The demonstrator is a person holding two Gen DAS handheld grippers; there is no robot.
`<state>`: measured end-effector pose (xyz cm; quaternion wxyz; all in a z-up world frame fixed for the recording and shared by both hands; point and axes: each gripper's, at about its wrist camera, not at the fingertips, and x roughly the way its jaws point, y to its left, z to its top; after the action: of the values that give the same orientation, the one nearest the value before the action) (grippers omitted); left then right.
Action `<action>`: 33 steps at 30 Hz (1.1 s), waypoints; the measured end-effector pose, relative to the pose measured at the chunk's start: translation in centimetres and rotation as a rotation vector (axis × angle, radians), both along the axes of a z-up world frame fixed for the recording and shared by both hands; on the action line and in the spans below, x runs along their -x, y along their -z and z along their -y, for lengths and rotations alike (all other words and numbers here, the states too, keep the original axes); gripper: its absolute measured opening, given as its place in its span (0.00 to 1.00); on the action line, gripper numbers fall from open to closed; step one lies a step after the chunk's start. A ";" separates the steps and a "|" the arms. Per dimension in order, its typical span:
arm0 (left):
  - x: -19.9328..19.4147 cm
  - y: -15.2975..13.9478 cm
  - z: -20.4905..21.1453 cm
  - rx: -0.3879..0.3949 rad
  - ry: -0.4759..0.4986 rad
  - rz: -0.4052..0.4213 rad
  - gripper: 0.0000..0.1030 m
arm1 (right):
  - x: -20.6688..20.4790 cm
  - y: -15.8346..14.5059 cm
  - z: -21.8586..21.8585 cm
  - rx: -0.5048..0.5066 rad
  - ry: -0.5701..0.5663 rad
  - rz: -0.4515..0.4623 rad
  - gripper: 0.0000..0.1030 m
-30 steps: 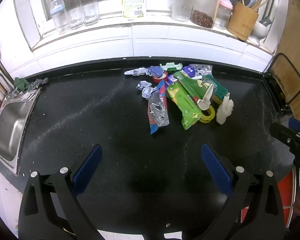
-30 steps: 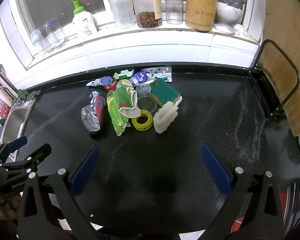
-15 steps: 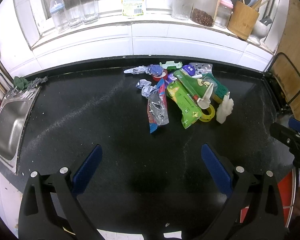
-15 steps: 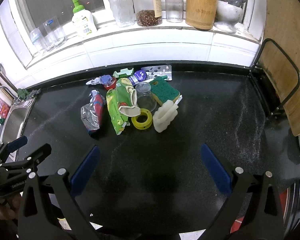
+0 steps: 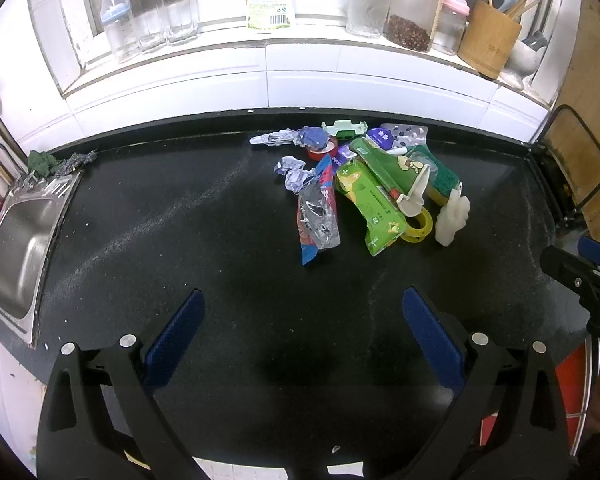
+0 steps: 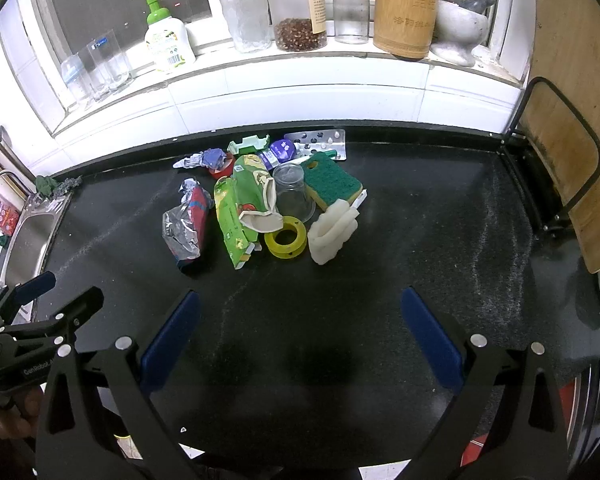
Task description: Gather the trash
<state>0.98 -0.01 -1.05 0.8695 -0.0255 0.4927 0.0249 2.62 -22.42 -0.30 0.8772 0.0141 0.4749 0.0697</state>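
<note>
The trash lies in one loose heap on the black bench [image 5: 180,240], and the yellow tape ring [image 6: 283,237] at its near edge serves as the landmark. Just left of the ring, touching it, lies a green pouch [image 6: 230,218]; further left, a crumpled foil wrapper [image 6: 184,226] sits a little apart. Just right of the ring stands a white foam piece [image 6: 332,230]. Behind the ring a clear plastic cup [image 6: 293,194] lies mouth toward the cameras, with a green sponge [image 6: 331,181] behind and to the right, and a blister pack [image 6: 320,142] beyond that near the wall. The heap looks gathered so it can be cleared from one spot.

The left gripper [image 5: 300,332] and the right gripper [image 6: 296,332] both hover well short of the ring, over bare bench, with jaws spread wide and nothing between them. That stance suits an approach: nothing is collected yet. The foam piece and ring are nearest the right gripper, the foil wrapper nearest the left, so those seem likely first picks. No bin shows in either view.
</note>
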 end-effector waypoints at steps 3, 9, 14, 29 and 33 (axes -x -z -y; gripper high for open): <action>0.0 0.0 0.0 0.002 -0.001 -0.001 0.94 | 0.0 0.0 0.0 0.000 0.000 -0.002 0.94; 0.0 0.1 -0.1 0.001 -0.002 -0.002 0.94 | -0.1 0.0 0.0 0.000 0.000 -0.003 0.94; 0.0 0.1 -0.1 0.001 -0.003 -0.003 0.94 | -0.1 0.0 -0.1 0.000 -0.002 -0.004 0.94; -2.4 2.2 0.0 0.006 -0.001 -0.032 0.94 | -2.2 1.7 0.6 -0.004 0.010 -0.012 0.94; -5.1 4.8 0.2 0.001 -0.009 -0.039 0.94 | -4.8 3.8 1.2 -0.005 0.015 -0.011 0.93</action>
<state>6.09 -0.22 -5.87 0.8595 -0.0275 0.5096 0.0291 7.44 -23.66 -4.14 0.8749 0.0206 0.4795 0.0642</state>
